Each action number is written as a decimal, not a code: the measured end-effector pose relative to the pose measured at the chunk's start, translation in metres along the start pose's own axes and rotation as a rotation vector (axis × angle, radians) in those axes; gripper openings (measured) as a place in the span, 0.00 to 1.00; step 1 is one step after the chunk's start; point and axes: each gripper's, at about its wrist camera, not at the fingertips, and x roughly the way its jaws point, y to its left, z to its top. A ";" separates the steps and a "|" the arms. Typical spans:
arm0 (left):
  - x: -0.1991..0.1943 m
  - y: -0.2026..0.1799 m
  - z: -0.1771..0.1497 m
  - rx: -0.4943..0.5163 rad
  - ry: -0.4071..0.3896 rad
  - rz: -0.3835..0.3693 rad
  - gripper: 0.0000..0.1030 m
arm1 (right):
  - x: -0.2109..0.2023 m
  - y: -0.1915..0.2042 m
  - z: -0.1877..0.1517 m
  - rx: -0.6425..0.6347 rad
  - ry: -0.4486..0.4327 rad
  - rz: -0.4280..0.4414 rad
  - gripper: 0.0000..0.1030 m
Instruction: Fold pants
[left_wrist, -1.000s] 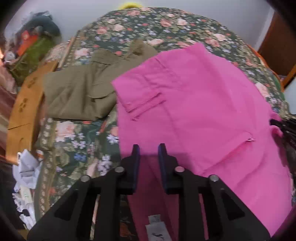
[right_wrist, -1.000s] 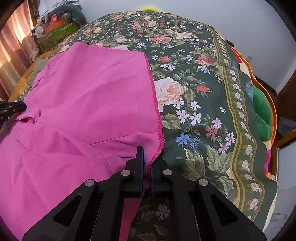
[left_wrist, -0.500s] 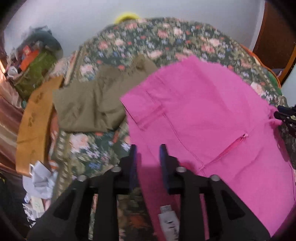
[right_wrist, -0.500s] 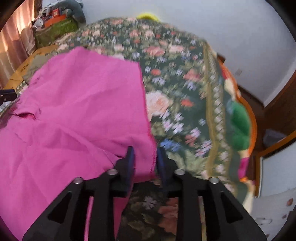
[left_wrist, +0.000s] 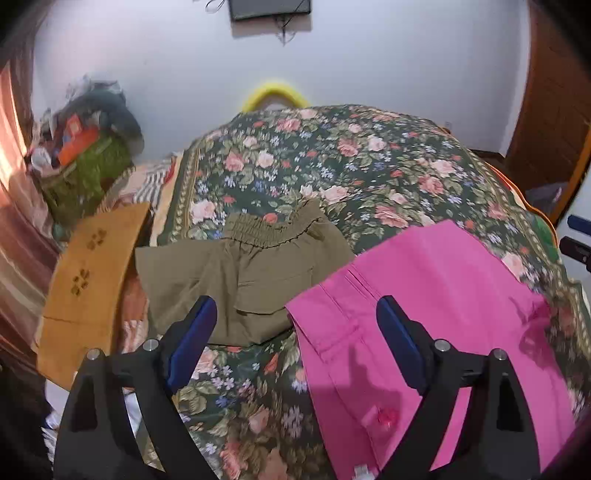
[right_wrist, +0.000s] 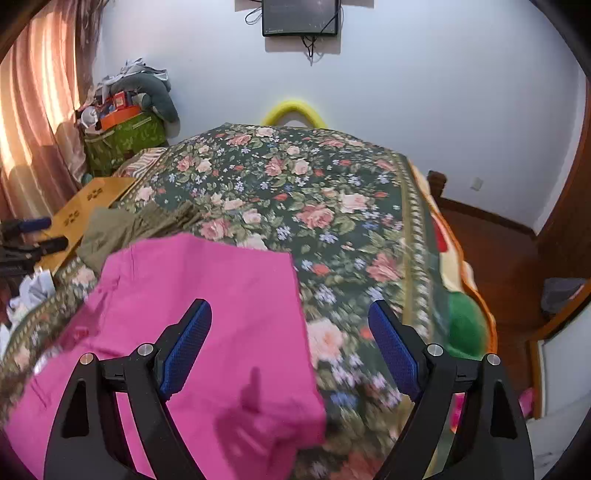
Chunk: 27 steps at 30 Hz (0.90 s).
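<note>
Both my left gripper (left_wrist: 295, 345) and right gripper (right_wrist: 290, 347) hang released above the bed (right_wrist: 332, 192), pink pants (right_wrist: 207, 295) folded, maybe another fold left.

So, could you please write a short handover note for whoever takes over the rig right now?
Left gripper: open, empty, raised above the bed.
Right gripper: open, empty, also raised.
Pink pants: lying flat on the floral bedspread, held by neither gripper.
Olive pants: already folded, beside the pink ones on their left.
Done: pink pants laid down in a folded rectangle.
Left: judge whether another fold is needed; if so, regrasp an edge.
</note>
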 end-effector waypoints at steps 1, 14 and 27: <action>0.007 0.003 0.002 -0.015 0.015 -0.008 0.86 | 0.007 0.000 0.003 0.005 0.009 0.009 0.82; 0.104 0.030 -0.005 -0.141 0.167 -0.069 0.78 | 0.135 -0.013 0.018 0.084 0.205 0.066 0.79; 0.120 0.015 -0.012 -0.142 0.183 -0.156 0.30 | 0.188 -0.008 0.024 0.075 0.257 0.102 0.37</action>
